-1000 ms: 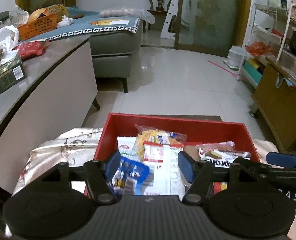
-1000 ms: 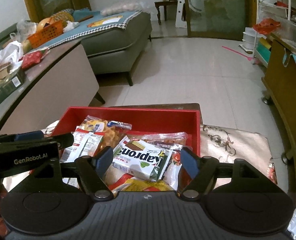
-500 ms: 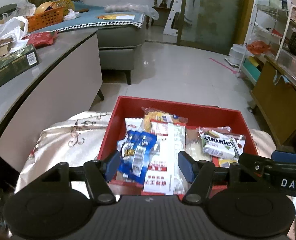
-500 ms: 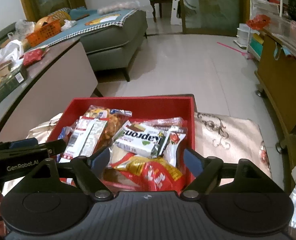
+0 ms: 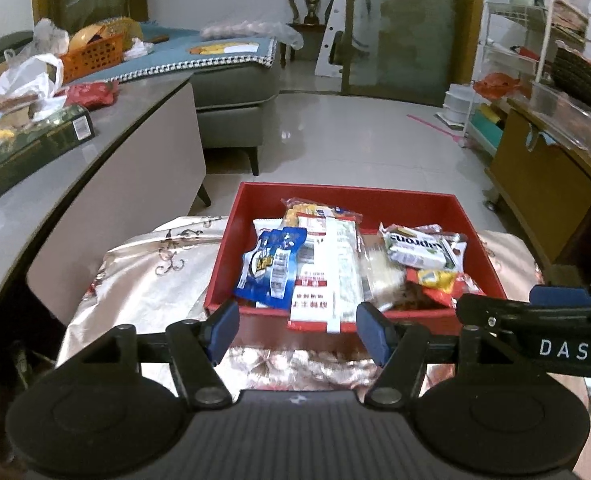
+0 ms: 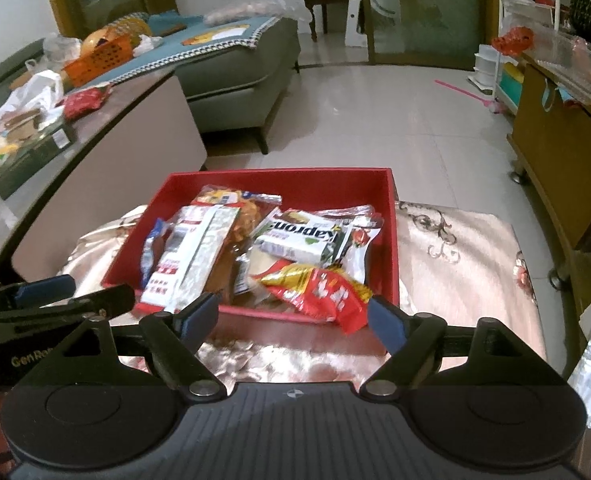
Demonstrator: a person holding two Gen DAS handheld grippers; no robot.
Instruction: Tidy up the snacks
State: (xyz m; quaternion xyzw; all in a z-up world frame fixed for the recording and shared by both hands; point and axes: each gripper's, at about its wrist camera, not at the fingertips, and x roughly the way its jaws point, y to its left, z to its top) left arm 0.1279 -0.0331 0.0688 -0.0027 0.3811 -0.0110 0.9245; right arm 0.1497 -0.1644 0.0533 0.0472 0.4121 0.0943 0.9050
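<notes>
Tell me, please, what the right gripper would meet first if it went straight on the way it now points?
Probably the red-and-yellow snack packet overhanging the near wall of the red box; the right gripper is open and empty, though depth is hard to judge.

Glossy crinkled plastic snack packets [image 5: 337, 268] in a smooth red box [image 5: 231, 240] on shiny satin-like cloth [image 5: 147, 280].

A red tray [image 6: 389, 240] heaped with snack packets [image 6: 307, 236] is seen beyond the empty, parted right gripper [image 6: 293, 320].
</notes>
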